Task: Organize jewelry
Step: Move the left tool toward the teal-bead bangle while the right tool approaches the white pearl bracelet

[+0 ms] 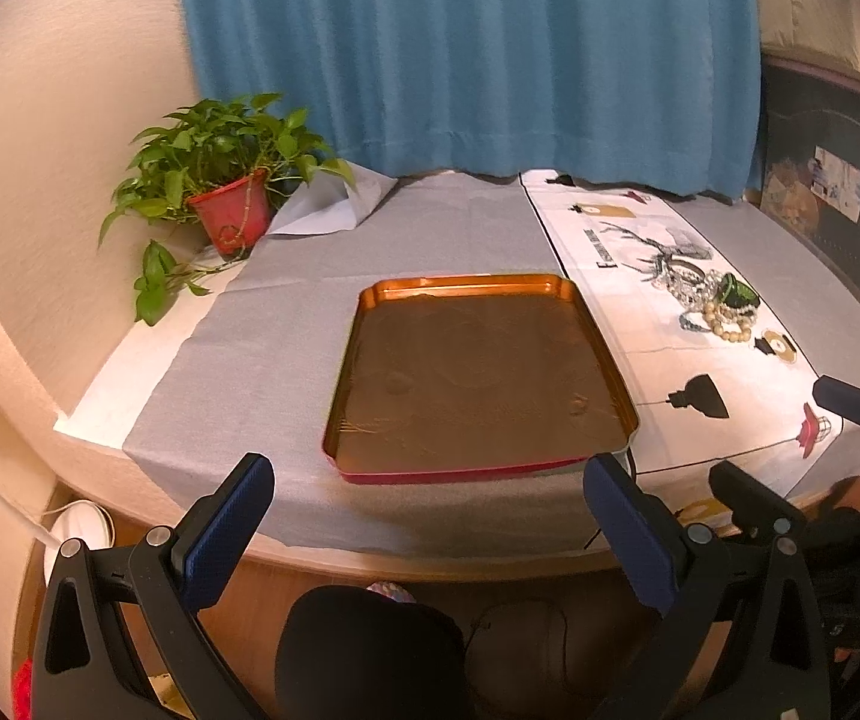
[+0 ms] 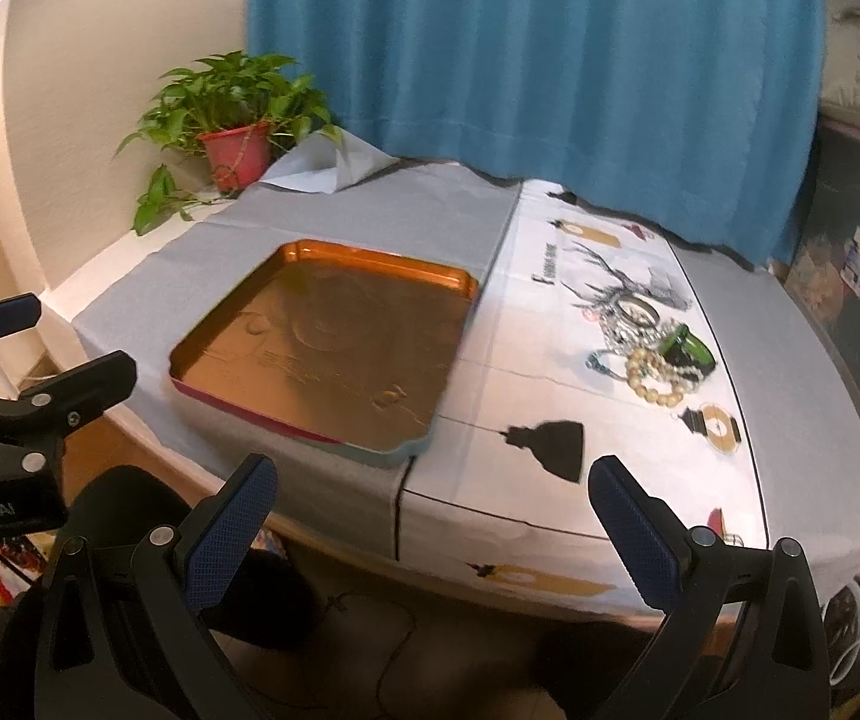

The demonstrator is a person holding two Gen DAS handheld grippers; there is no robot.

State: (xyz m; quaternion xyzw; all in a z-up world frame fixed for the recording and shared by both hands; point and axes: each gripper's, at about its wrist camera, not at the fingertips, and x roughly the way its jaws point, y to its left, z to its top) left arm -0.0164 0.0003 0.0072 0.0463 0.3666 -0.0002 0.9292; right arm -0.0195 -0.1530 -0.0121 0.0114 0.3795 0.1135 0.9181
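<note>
An empty orange metal tray [image 1: 622, 378] with a red outer wall lies on the grey cloth; it also shows in the right wrist view [image 2: 214, 324]. A pile of jewelry [image 1: 709, 297] lies on the white printed runner to the tray's right: bead bracelets, silvery bangles and a green bangle. The pile also shows in the right wrist view [image 2: 649, 351]. My left gripper [image 1: 430, 510] is open and empty, at the table's front edge before the tray. My right gripper [image 2: 433, 507] is open and empty, at the front edge before the runner.
A potted plant [image 1: 229, 204] in a red pot stands at the table's back left by the wall. A blue curtain [image 1: 466, 54] hangs behind the table. A dark cluttered stand [image 1: 838, 192] is at the right. The right gripper [image 1: 790, 456] shows at the left view's right edge.
</note>
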